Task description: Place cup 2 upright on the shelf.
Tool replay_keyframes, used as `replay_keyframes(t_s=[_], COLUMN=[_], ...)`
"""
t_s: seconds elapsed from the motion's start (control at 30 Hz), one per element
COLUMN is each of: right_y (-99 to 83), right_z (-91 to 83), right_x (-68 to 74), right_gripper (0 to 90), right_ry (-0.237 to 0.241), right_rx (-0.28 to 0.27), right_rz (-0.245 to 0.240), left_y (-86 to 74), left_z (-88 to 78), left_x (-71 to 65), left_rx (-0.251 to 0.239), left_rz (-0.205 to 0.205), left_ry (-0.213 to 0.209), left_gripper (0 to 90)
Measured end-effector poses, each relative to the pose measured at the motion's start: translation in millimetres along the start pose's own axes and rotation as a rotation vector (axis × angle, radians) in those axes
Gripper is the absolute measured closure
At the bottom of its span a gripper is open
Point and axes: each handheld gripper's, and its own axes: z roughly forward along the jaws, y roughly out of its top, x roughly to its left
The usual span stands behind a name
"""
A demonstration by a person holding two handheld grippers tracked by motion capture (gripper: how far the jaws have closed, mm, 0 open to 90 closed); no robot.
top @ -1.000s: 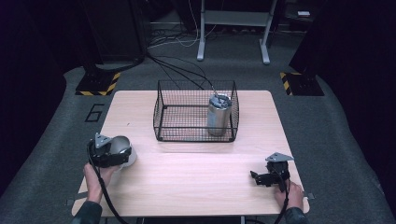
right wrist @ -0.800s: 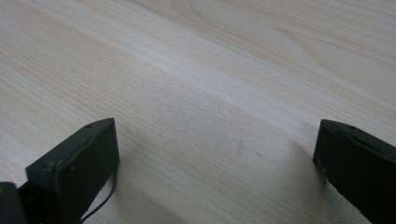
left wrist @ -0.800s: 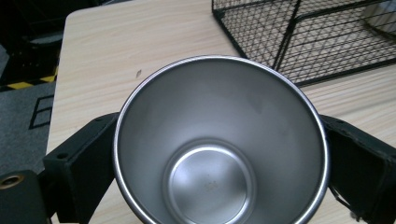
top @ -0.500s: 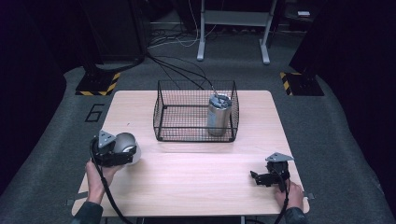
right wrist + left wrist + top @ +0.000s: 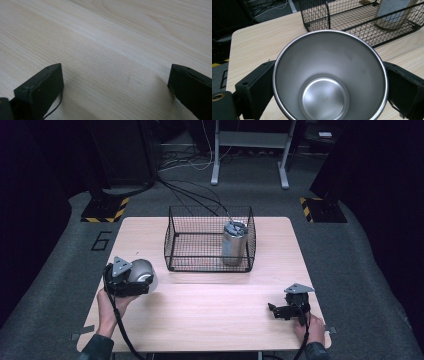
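Note:
A shiny steel cup [image 5: 142,272] is clamped between the jaws of my left gripper [image 5: 131,279] over the table's left side. In the left gripper view the cup [image 5: 329,77] shows its bare inside, one black jaw on each flank. A black wire basket [image 5: 210,239] stands at the table's middle back, and a metal can [image 5: 234,243] stands upright in its right end. My right gripper [image 5: 279,311] rests low near the front right corner, jaws wide apart over bare wood [image 5: 115,50], nothing between them.
The wooden table [image 5: 210,315] has free room in front of the basket. In the left gripper view the basket [image 5: 352,20] lies just beyond the cup. Cables and a metal stand's legs [image 5: 250,155] lie on the dark floor behind.
My left gripper has carried the cup a little to the right and toward the basket. The right gripper has stayed put.

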Motion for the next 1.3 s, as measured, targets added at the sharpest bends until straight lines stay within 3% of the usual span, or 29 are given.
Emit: replay_keyframes(t_s=[0.47, 0.67, 0.7, 0.8, 1.3], right_y=[-0.1, -0.1, -0.1, -0.1, -0.2], right_z=[-0.1, -0.1, -0.1, -0.1, -0.1], right_x=[-0.4, -0.4, -0.4, -0.4, -0.4], right_gripper=[0.0, 0.0, 0.0, 0.0, 0.0], right_ry=[0.000, 0.000, 0.000, 0.000, 0.000], right_rx=[0.002, 0.002, 0.002, 0.002, 0.002], right_rz=[-0.007, -0.007, -0.007, -0.007, -0.007], left_y=[13.1, 13.1, 20.1, 24.5, 40.1], left_z=[-1.6, -1.6, -0.9, 0.0, 4.9], left_x=[-14.8, -14.8, -21.8, -25.6, -40.2], left_rx=[-0.011, -0.011, -0.009, -0.004, -0.008], left_rz=[0.048, 0.048, 0.067, 0.086, 0.126], left_ry=[-0.034, -0.034, -0.054, -0.067, -0.101], left_gripper=[6.0, 6.0, 6.0, 6.0, 6.0])
